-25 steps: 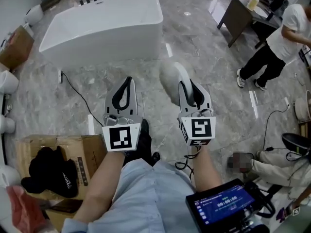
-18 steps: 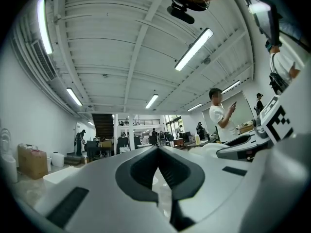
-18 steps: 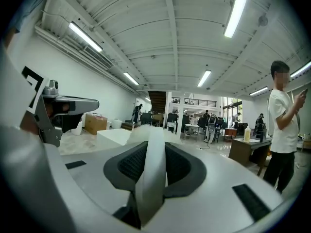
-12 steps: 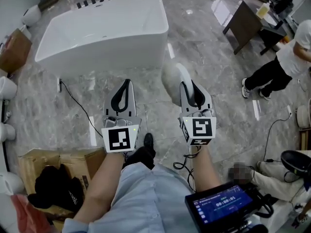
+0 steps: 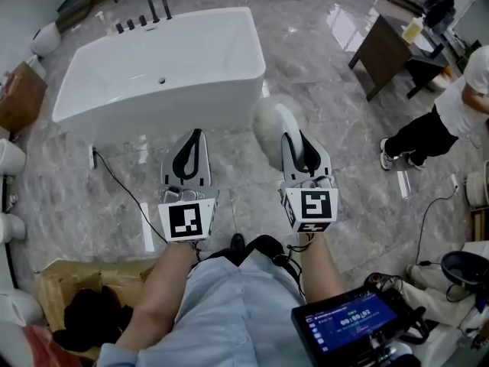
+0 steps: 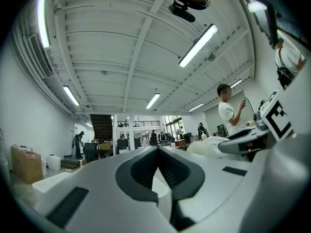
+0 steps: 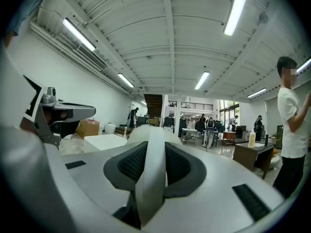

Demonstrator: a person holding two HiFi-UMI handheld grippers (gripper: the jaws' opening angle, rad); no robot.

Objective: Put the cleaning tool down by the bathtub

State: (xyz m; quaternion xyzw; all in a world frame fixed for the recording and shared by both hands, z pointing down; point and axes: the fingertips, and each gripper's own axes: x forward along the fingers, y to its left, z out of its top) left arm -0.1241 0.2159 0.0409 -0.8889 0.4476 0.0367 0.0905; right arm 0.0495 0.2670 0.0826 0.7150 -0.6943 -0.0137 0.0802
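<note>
— Closer to the tub than a second ago; the bathtub (image 5: 160, 75) fills more of the top of the head view, and the cardboard box (image 5: 53, 281) has slid down to the lower left edge.

— What are you carrying?

— My right gripper (image 5: 293, 136) has its fingers pinching the flat white handle of the cleaning tool (image 5: 269, 128); its rounded, soft-looking white head sticks out past the fingertips, up in the air over the marble floor (image 5: 344, 174); in the head view it sits just short of the tub's near right corner, touching nothing that I can see.

— And the other one?

— My left gripper (image 5: 197, 136) has its fingers pressed together with nothing between them; it hangs beside the right one, idle.

— How far along, then?

— Pick-up is done, I judge, and the approach nearly so; the setting down is not begun. What is left: lower the tool to the floor next to the tub wall; spread the fingers; draw back clear of it.
</note>
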